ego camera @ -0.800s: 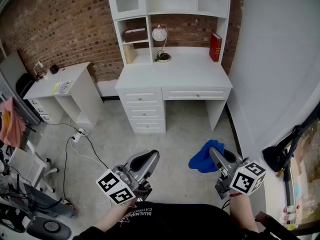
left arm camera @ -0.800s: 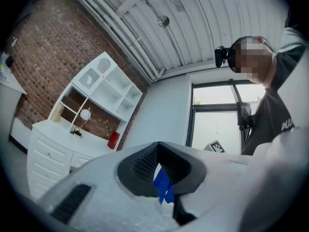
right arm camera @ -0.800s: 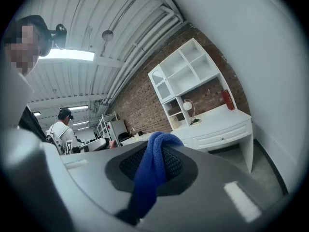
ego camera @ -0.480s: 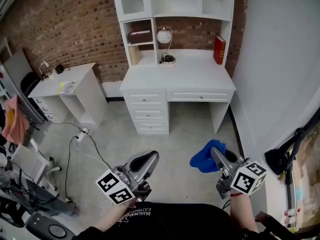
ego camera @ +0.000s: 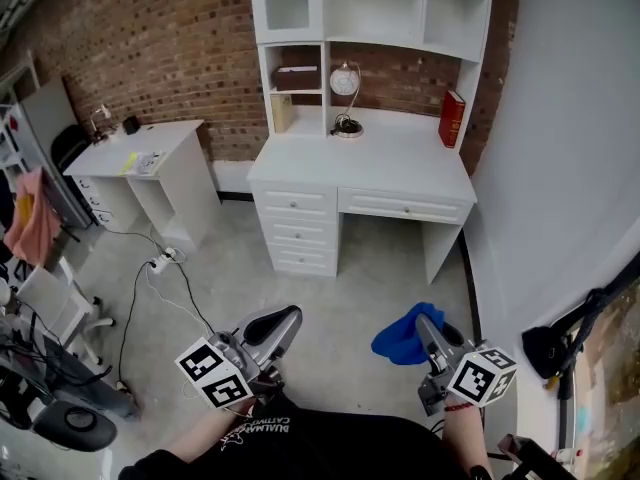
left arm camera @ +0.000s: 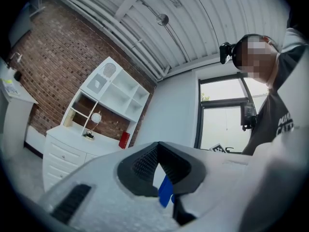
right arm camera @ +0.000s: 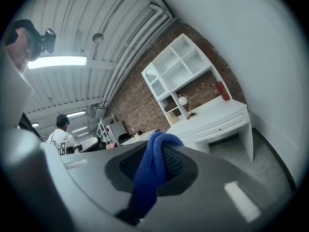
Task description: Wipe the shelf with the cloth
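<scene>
Sitting on the table (ego camera: 400,163): shelf (ego camera: 424,8) at the back, lamp (ego camera: 345,81) under it, book (ego camera: 452,118) standing further right. Hanging in the right tool (ego camera: 426,325): cloth (ego camera: 400,336), left tool (ego camera: 280,320) alongside.

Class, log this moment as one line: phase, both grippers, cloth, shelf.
phase: pre-wipe | left gripper: shut, empty | right gripper: shut on blue cloth | hutch shelves: ahead, apart from cloth

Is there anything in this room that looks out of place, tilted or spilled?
Nothing is spilled or damaged. On the white desk the red book and the lamp stand upright. The only untidy thing is a cable with a power strip, lying loose across the floor beside the small table.
</scene>
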